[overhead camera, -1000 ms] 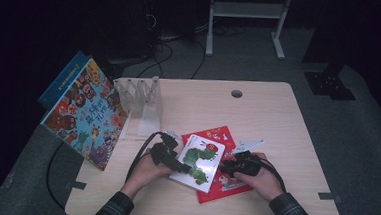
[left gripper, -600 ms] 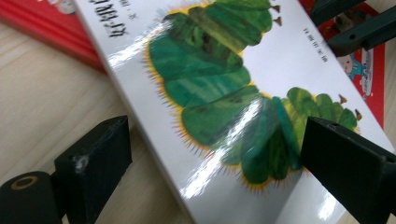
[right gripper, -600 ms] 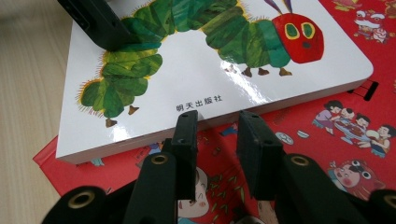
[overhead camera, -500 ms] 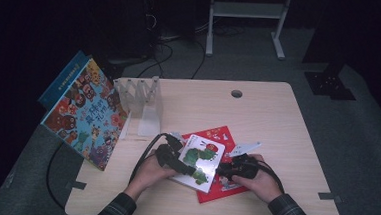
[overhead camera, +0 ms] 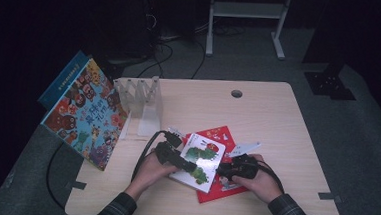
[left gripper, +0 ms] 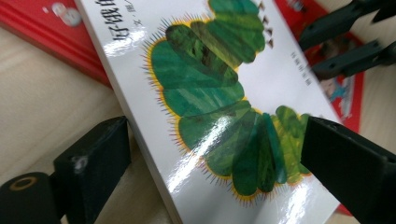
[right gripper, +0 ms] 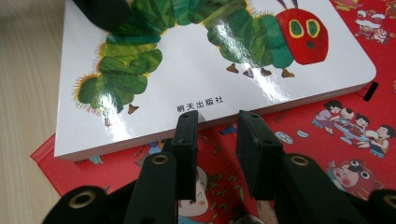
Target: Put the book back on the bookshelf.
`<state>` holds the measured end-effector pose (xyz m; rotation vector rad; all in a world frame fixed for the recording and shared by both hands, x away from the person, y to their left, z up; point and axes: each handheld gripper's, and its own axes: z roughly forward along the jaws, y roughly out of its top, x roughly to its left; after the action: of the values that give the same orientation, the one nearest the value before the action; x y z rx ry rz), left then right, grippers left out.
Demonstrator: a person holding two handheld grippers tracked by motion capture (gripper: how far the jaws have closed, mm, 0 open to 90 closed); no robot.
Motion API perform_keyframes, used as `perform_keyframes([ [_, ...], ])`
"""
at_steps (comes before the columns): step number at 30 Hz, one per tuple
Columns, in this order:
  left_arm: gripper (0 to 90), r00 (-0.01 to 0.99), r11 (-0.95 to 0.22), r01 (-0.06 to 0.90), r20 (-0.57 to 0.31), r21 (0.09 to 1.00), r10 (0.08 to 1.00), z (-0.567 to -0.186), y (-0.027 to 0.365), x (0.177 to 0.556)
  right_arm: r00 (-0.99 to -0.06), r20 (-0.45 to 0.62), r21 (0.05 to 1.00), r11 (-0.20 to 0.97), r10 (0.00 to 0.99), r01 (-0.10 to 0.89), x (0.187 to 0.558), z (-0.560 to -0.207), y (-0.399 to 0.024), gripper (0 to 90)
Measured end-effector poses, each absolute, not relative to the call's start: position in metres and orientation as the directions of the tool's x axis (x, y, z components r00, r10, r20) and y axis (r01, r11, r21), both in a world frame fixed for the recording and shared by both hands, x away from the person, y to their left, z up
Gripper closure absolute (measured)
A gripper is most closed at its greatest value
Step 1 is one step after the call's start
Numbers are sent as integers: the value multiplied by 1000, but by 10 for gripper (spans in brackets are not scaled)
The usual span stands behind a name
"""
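both tools spread: left tool [left gripper: 219,154] straddles caterpillar book [left gripper: 210,93] corner, right tool [right gripper: 217,126] rests on red book [right gripper: 327,140].

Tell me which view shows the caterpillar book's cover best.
The right gripper view: the white caterpillar book shows nearly whole there, red head included, lying on the red book. The left gripper view gives a close, slanted piece of its green body; the high view shows it small between the hands.

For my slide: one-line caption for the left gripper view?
Left gripper straddling the caterpillar book, which lies on a red book.
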<state>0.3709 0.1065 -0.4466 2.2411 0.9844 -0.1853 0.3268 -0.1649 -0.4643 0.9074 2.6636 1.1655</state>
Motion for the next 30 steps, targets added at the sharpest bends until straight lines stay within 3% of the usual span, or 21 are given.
perform_keyframes([
  [16, 136, 743, -417, 647, -402, 639, 536, -414, 108, 364, -810, 156, 691, 523, 565, 498, 328, -464, -169, 636],
  [19, 181, 755, -423, 644, -440, 637, 486, -413, 106, 363, -811, 153, 691, 525, 564, 496, 328, -464, -169, 633],
  [21, 187, 770, -444, 622, -399, 645, 498, -411, 99, 359, -811, 154, 691, 526, 564, 496, 328, -464, -169, 633],
  [30, 256, 772, -468, 624, -400, 626, 495, -408, 94, 361, -812, 151, 695, 524, 563, 493, 328, -464, -170, 633],
])
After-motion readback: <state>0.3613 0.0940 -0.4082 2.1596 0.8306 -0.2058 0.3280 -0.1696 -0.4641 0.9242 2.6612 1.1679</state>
